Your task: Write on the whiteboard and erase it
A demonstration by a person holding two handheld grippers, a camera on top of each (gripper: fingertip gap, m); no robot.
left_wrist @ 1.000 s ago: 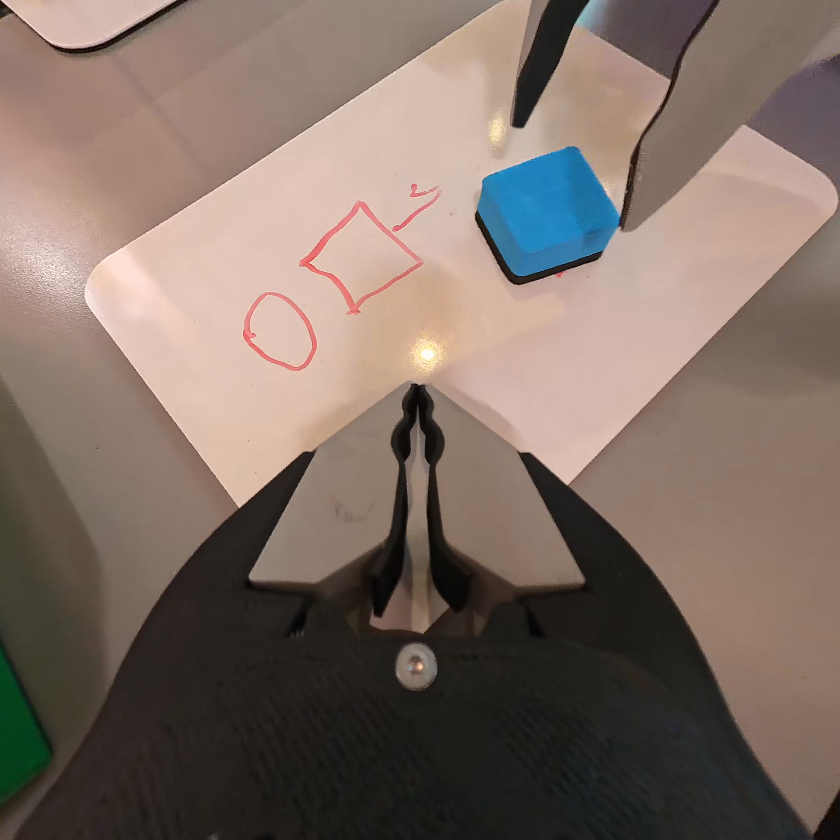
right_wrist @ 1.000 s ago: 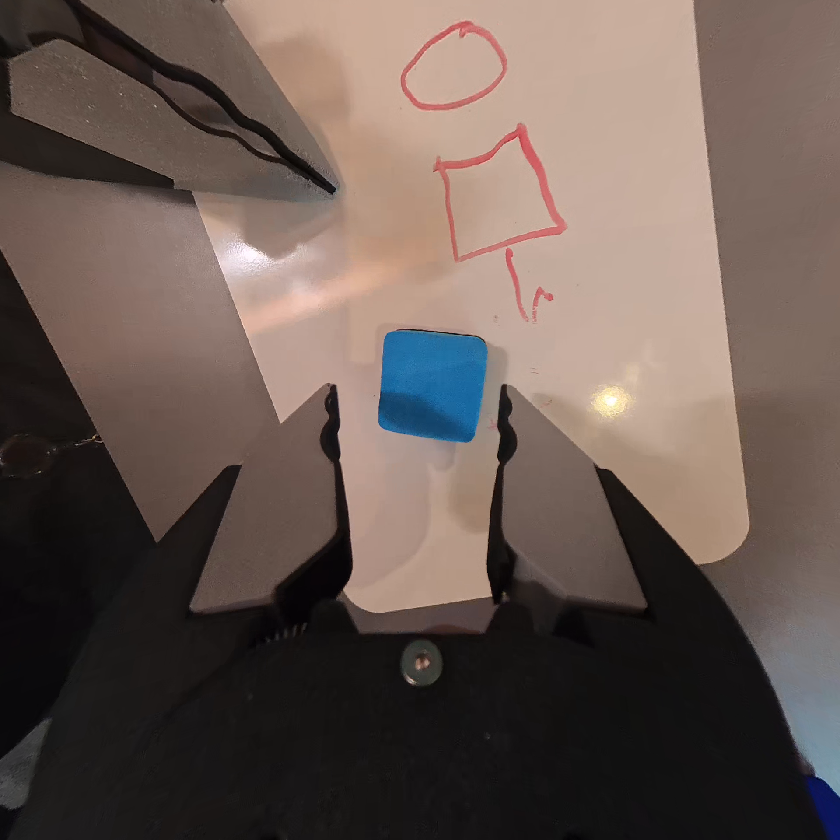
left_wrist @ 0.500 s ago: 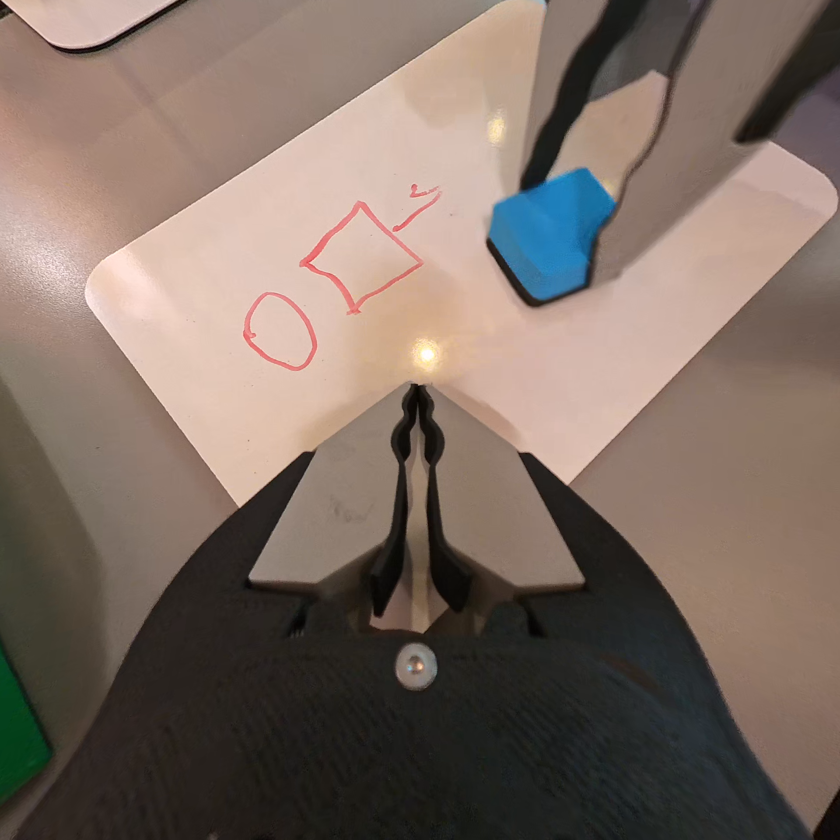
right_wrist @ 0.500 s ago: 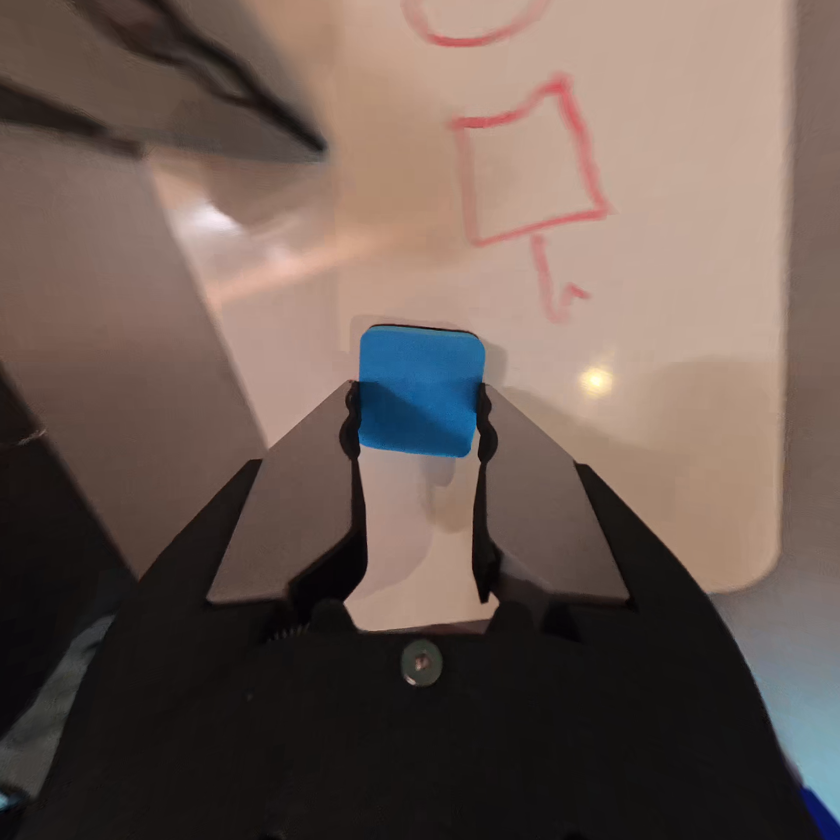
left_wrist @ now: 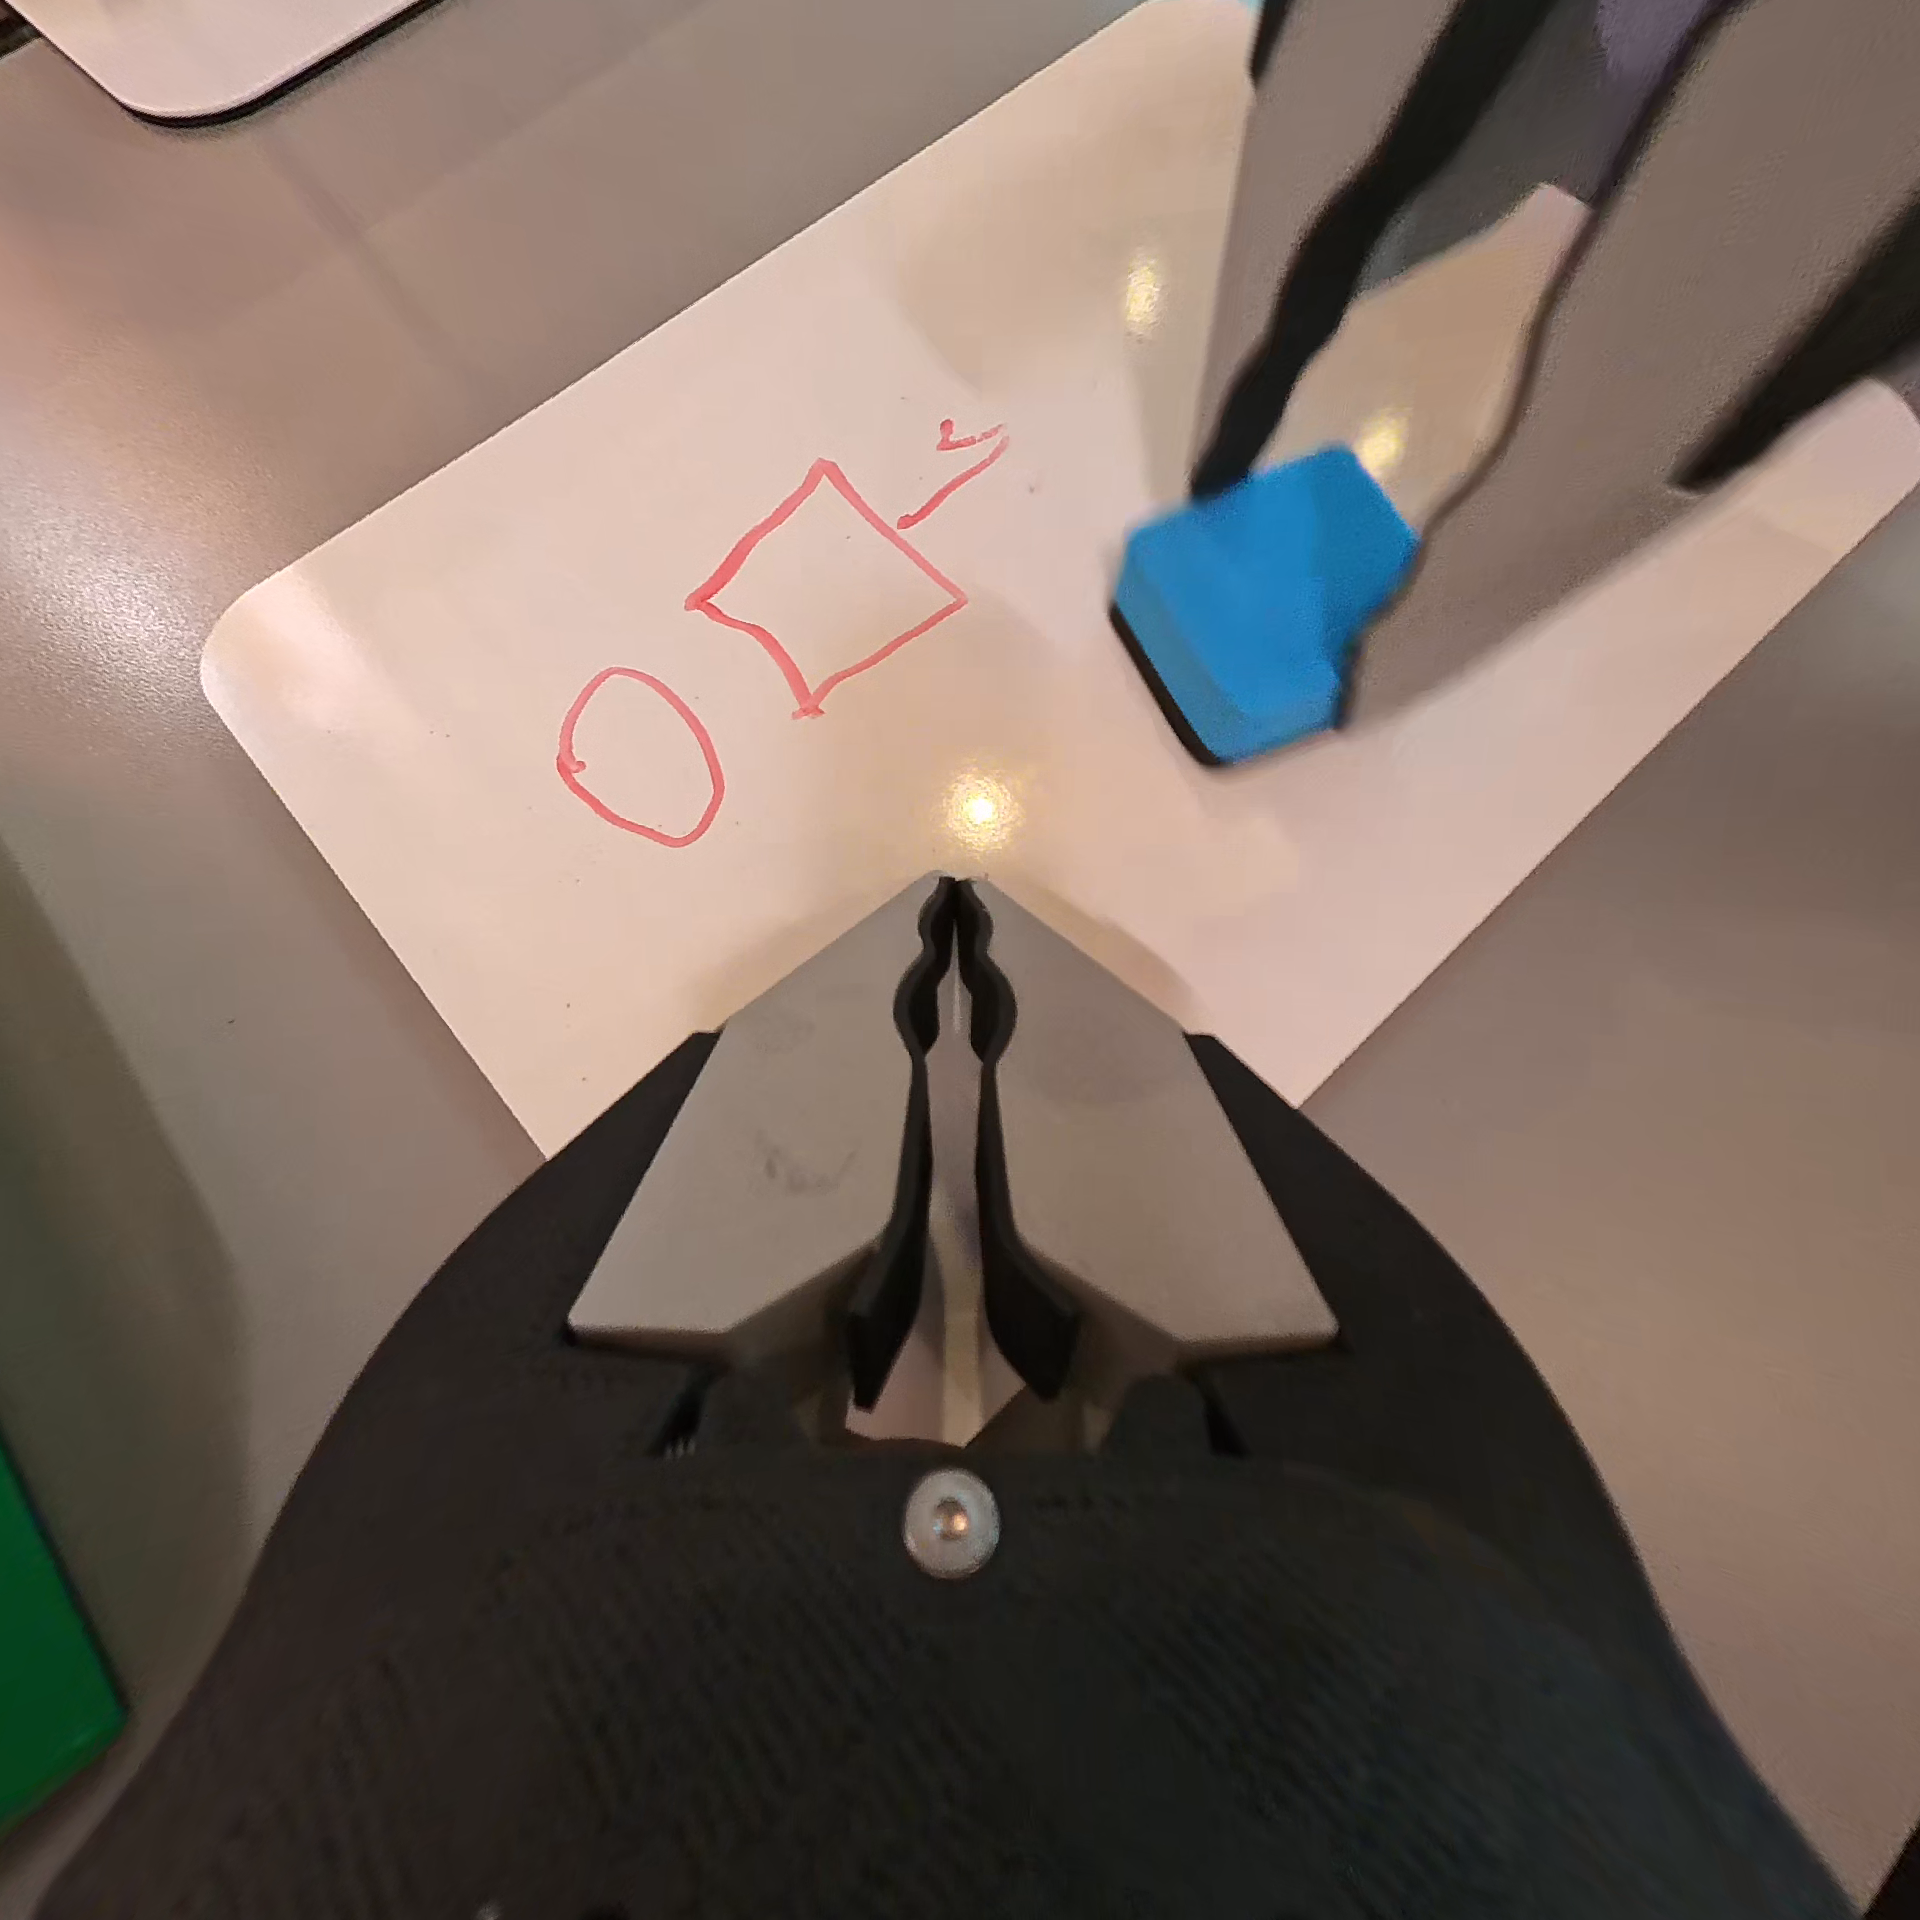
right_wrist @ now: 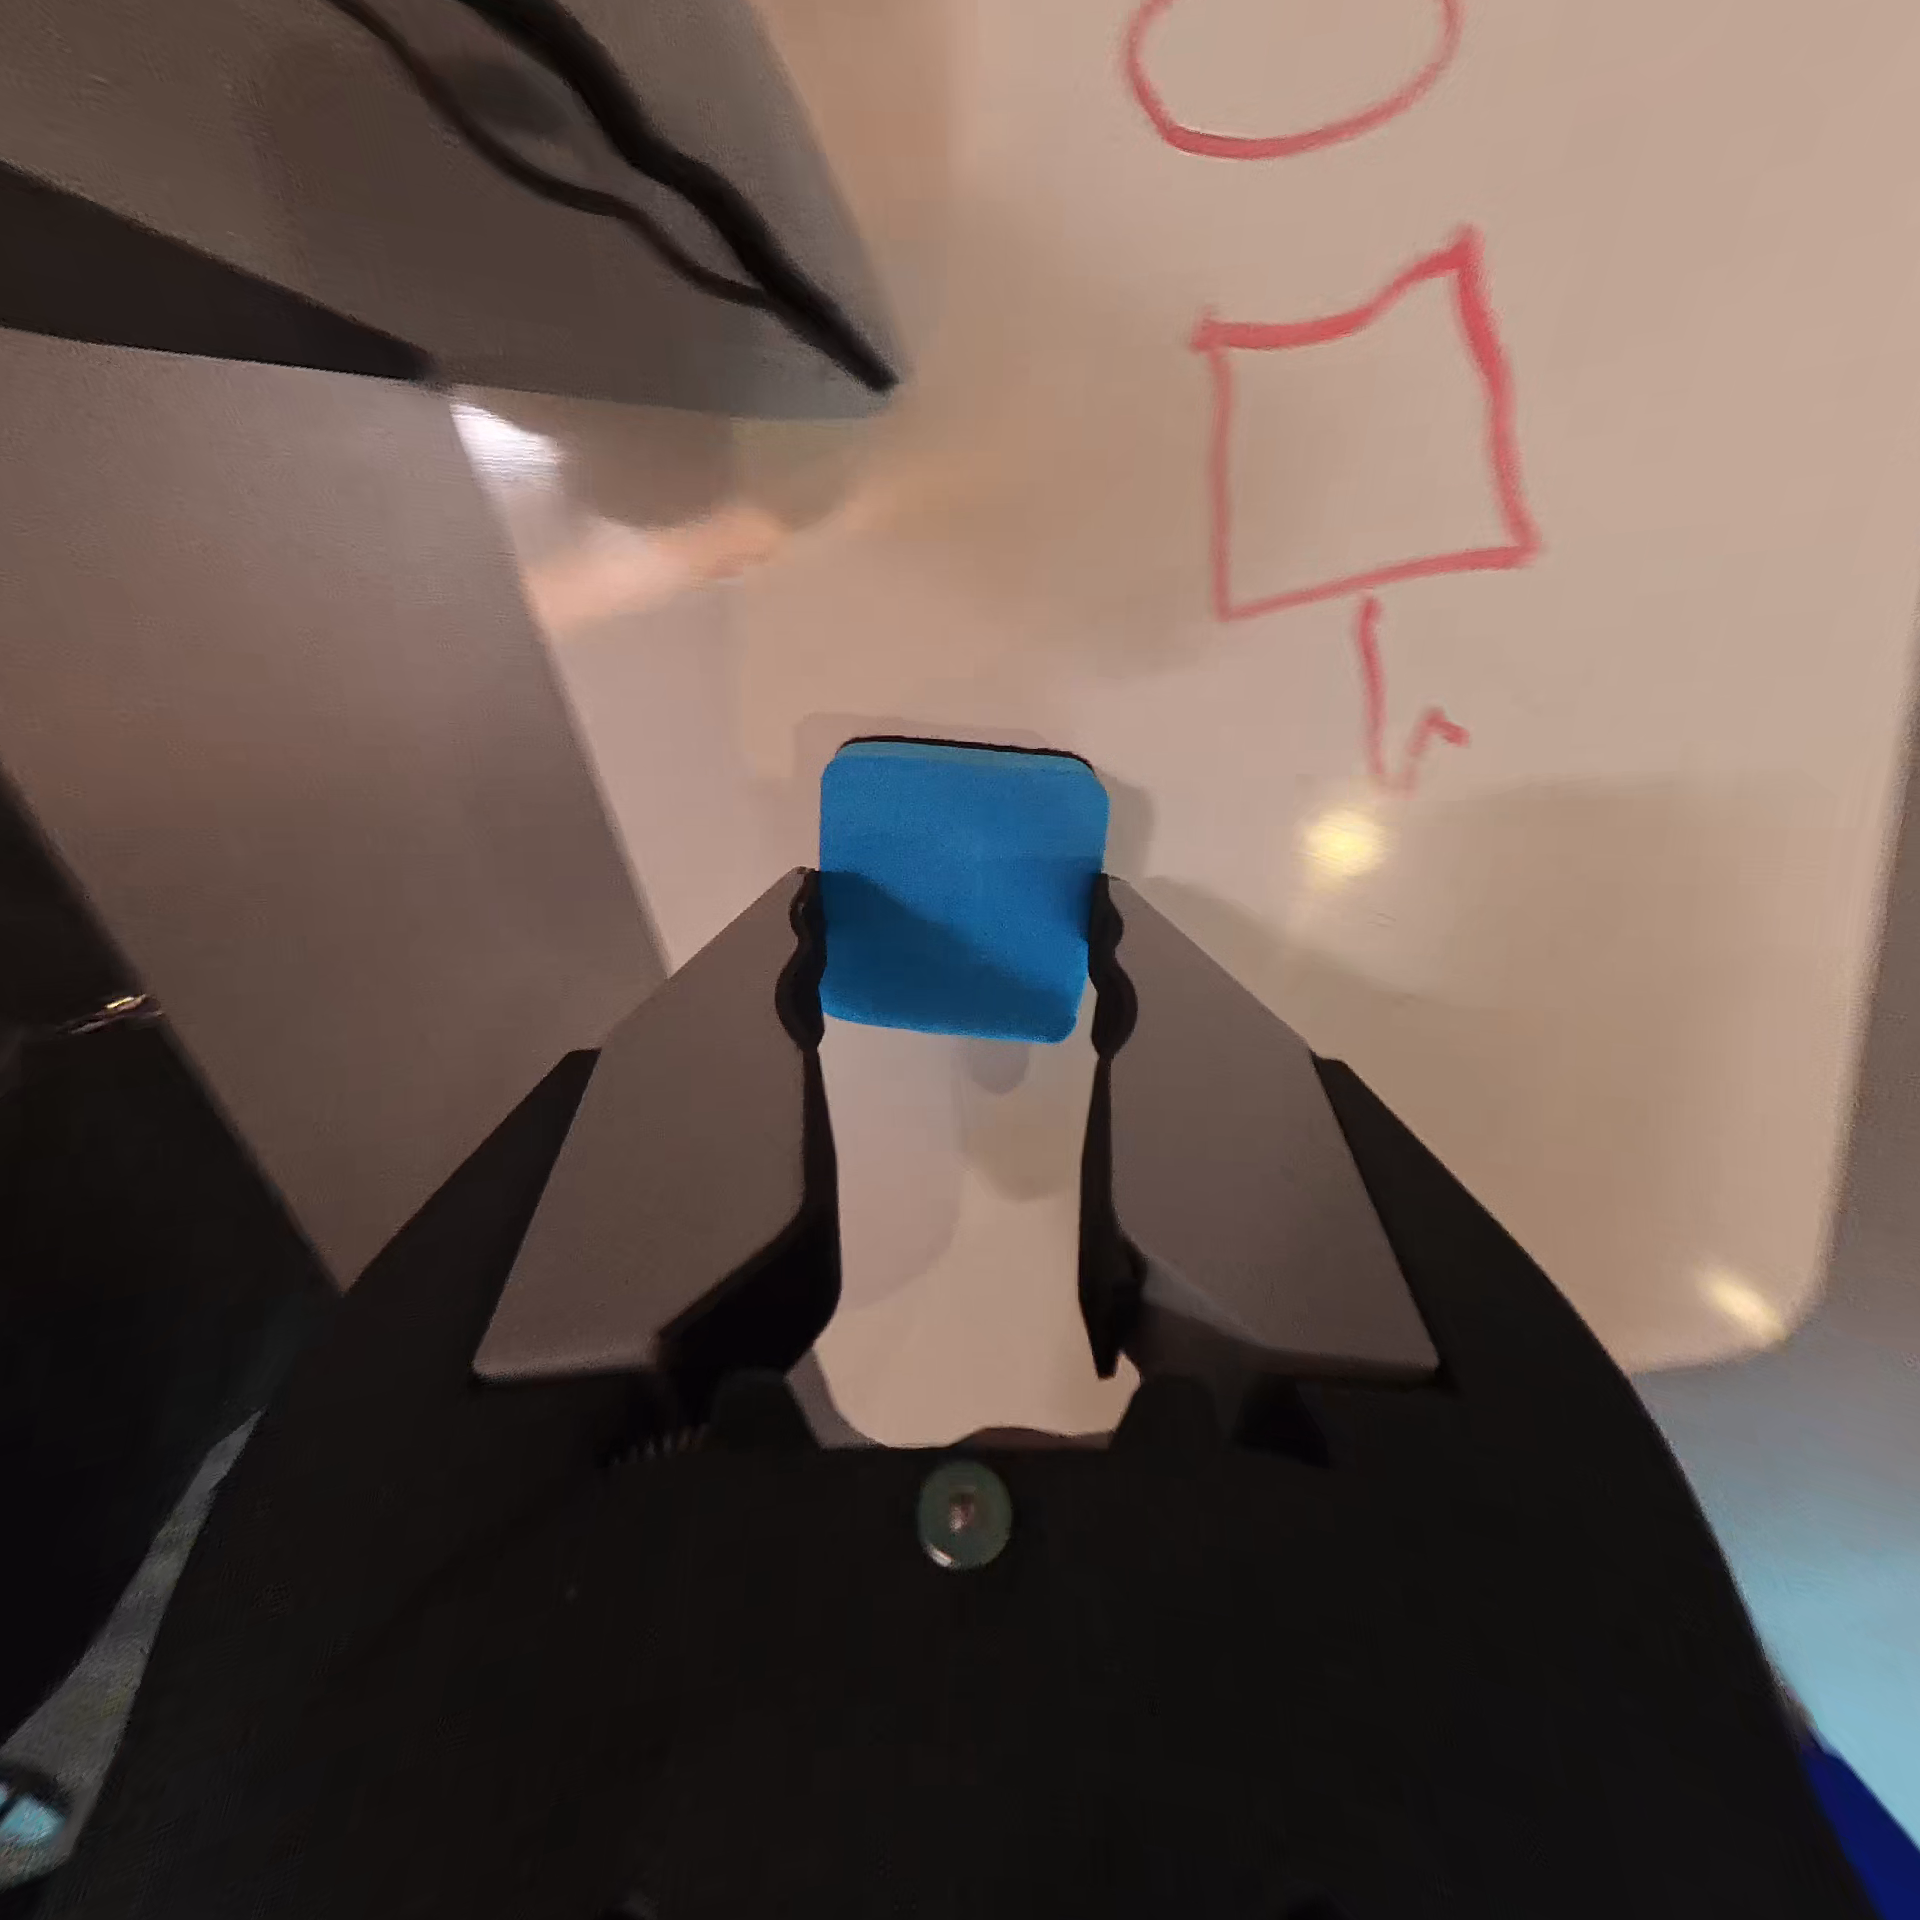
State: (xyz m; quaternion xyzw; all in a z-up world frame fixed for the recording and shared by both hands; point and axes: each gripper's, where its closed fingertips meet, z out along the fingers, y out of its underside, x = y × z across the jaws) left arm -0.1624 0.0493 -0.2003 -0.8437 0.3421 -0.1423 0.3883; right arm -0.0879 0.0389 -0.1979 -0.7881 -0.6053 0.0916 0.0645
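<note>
Right tongs [right_wrist: 954, 935] clamped on blue eraser [right_wrist: 961, 894], fingers pressing both sides; eraser sits on or just above the whiteboard [left_wrist: 468, 644], can't tell if the black felt touches. Left tongs [left_wrist: 954, 894] closed and empty, tips over the board's near edge, maybe pinning it, contact unclear. In the left view the eraser is at 2 o'clock from the left tongs. Red marks unerased: circle [left_wrist: 639, 756] at 10 o'clock, square [left_wrist: 826, 587] at 11, small squiggle [left_wrist: 951, 473] at 12, nearest the eraser. Board lies flat on grey counter [left_wrist: 1558, 1299]. Second board corner [left_wrist: 208, 52] at far 10 o'clock, green thing [left_wrist: 42, 1662] at 8.

Judgement: writing done, erase stroke about to start.

Risks: foam held only near its back half, so drag could twist it out of the grip. If the eraser is tilted, only an edge wipes, leaving smears. If the board isn't held, it may slide on the smooth counter. A sweep toward the circle could hit the left tongs.
</note>
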